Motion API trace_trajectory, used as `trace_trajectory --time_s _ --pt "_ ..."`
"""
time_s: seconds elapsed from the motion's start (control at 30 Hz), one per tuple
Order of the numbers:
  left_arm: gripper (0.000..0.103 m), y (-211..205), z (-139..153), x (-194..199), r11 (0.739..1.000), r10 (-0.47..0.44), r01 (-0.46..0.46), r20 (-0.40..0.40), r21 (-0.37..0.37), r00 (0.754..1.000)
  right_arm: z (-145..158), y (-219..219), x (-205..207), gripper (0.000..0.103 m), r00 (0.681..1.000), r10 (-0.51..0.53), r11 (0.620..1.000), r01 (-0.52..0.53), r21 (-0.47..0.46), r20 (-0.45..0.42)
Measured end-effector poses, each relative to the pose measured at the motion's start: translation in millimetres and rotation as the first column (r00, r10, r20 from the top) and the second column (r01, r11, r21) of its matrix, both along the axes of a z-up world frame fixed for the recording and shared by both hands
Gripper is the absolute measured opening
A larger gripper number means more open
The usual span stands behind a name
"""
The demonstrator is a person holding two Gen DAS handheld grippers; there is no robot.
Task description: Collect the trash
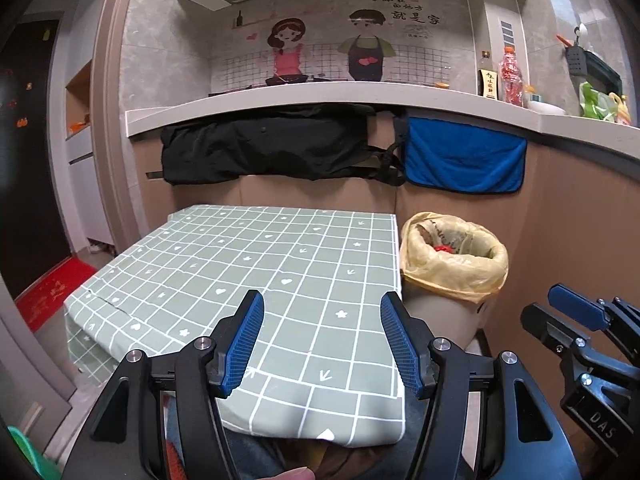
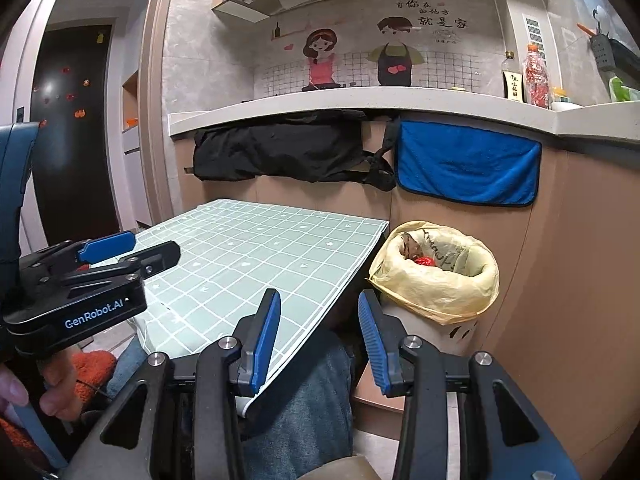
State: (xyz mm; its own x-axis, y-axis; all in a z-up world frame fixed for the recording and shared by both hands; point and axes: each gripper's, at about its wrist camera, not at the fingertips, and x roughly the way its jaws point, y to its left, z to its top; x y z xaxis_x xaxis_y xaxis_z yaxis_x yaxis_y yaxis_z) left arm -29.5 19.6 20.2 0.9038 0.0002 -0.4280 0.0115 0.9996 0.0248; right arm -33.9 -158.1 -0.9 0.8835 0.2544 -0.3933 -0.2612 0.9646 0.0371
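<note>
Left gripper (image 1: 322, 340) and right gripper (image 2: 319, 336), fingers spread and holding nothing, over the checked-cloth bench (image 1: 240, 256) beside the yellow-lined trash bin (image 1: 452, 264).

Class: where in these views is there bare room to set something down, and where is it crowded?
The checked tablecloth lies bare from its far edge below the black cloth to the near edge. The lined bin beside it already holds trash. The counter's right end around the bottles is crowded.

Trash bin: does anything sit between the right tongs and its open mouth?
Nothing visible does. The right tongs stand open and empty, and the yellow-lined trash bin lies just ahead and to their right, beside the table, its mouth uncovered.
</note>
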Motion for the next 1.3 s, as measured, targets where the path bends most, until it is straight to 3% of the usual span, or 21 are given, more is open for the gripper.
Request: trace_trajectory --time_s 0.4,1.3 --pt "0.061 3.7 -1.1 -1.7 0.999 0.038 -0.038 -0.004 0.019 0.999 -0.5 0.8 1.4 0.039 1.0 0.008 1.0 -0.008 0.015 -0.008" --pt "0.061 0.5 1.0 -5.8 0.999 0.03 -0.03 0.01 0.022 1.0 1.1 6.8 0.7 0.039 1.0 0.014 1.0 -0.014 0.0 -0.003"
